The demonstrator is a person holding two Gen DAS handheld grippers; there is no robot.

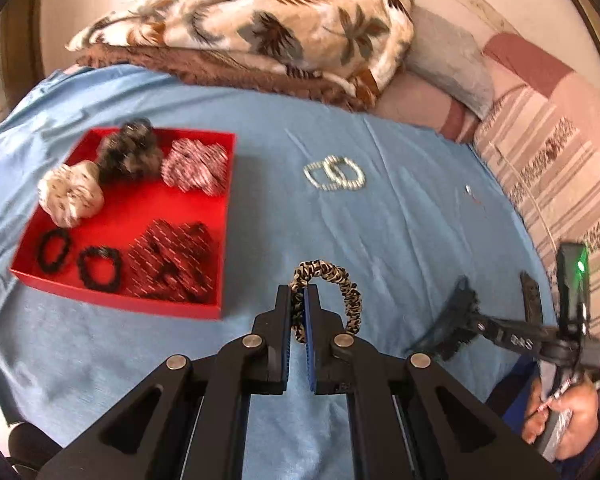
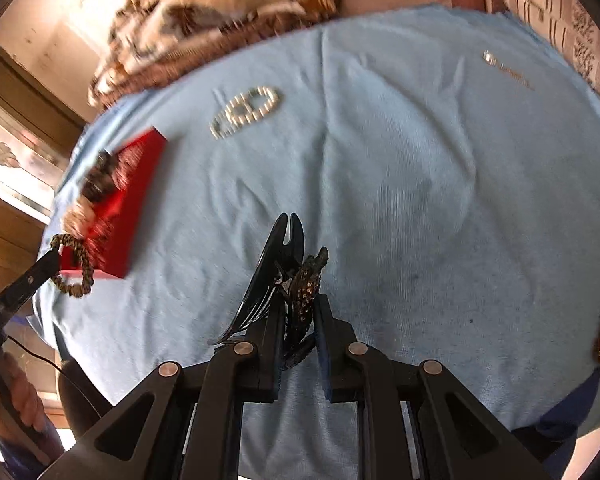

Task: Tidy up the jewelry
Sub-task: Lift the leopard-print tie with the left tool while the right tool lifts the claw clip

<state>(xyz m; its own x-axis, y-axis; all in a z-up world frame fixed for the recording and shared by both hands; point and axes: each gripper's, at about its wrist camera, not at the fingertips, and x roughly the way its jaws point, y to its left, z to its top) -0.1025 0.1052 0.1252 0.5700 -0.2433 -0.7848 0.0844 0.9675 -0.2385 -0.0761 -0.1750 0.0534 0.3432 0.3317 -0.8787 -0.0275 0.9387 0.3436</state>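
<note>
left gripper [image 1: 299,300]: pinching leopard scrunchie [image 1: 327,300], loop hanging right
red tray [image 1: 124,300]: just left, nearer this arm
right gripper [image 2: 300,312]: clamped on hair claw [image 2: 296,280]

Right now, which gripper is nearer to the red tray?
Left. The left gripper, holding a leopard scrunchie, is just beside the red tray. The right gripper, holding a hair claw, is farther away.
</note>
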